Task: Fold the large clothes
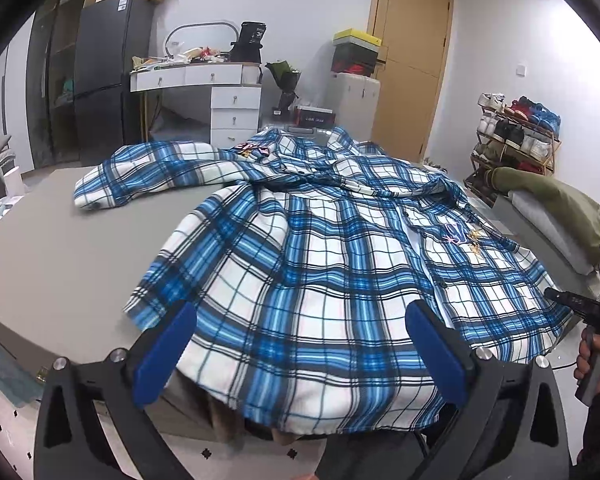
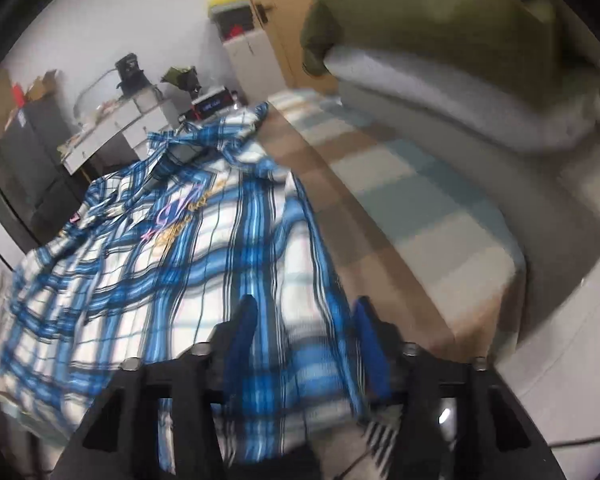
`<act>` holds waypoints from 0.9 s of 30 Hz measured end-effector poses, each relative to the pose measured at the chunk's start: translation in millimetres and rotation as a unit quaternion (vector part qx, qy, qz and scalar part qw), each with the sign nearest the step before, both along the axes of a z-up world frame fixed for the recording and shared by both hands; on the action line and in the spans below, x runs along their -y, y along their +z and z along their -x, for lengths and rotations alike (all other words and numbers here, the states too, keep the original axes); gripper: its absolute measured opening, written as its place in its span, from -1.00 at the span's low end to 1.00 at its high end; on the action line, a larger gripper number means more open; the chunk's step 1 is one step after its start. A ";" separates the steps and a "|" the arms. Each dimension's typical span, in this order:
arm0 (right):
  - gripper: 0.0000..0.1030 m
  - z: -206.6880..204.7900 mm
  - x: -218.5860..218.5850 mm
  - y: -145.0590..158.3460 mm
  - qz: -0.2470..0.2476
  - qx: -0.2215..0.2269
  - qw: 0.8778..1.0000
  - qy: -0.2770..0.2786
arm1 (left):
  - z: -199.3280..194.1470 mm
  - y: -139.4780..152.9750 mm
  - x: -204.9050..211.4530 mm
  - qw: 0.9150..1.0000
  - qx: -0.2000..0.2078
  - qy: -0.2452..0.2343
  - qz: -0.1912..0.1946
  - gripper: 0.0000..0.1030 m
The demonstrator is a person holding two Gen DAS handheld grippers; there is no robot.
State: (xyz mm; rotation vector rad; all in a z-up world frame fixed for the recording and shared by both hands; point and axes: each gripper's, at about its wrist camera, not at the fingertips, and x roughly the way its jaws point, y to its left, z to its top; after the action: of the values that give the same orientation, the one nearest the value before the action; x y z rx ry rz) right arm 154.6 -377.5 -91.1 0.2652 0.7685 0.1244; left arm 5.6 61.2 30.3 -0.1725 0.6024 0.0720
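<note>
With both the left claw [image 1: 300, 344] and right claw [image 2: 304, 340] apart over the shirt [image 1: 320, 248], its six o'clock edge could slide off the table [image 1: 60, 248].

so that's one big blue-and-white plaid button-up shirt [image 1: 320, 248] on one grey tabletop [image 1: 60, 248], plus two blue-padded black claws, left [image 1: 300, 344] and right [image 2: 304, 340].

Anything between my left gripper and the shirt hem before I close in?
Nothing visible. The left gripper is open, its jaws straddling the near hem of the plaid shirt on the grey table, with only shirt fabric between them.
</note>
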 end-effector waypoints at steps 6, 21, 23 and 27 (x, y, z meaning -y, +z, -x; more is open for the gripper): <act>-0.99 -0.6 16.8 7.4 0.058 0.029 0.994 -0.083 | 1.3 -1.9 4.7 1.000 -0.011 0.002 -0.012 0.97; -0.10 35.1 62.3 18.8 0.017 0.000 0.994 -0.107 | -12.9 -21.4 4.6 0.999 -0.049 0.004 -0.003 0.97; -0.04 48.2 53.5 32.1 0.041 0.019 0.994 -0.103 | -11.8 -19.8 8.2 0.999 -0.046 -0.006 -0.007 0.97; 0.09 70.4 19.7 62.2 0.072 0.075 0.993 -0.052 | -13.0 -18.7 15.2 0.999 -0.038 -0.025 0.001 0.97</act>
State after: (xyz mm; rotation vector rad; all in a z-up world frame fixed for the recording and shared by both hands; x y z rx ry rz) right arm 84.2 -397.2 -28.9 0.1571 0.6101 -0.0094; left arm 18.6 46.1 11.6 -0.1575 0.6815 0.0292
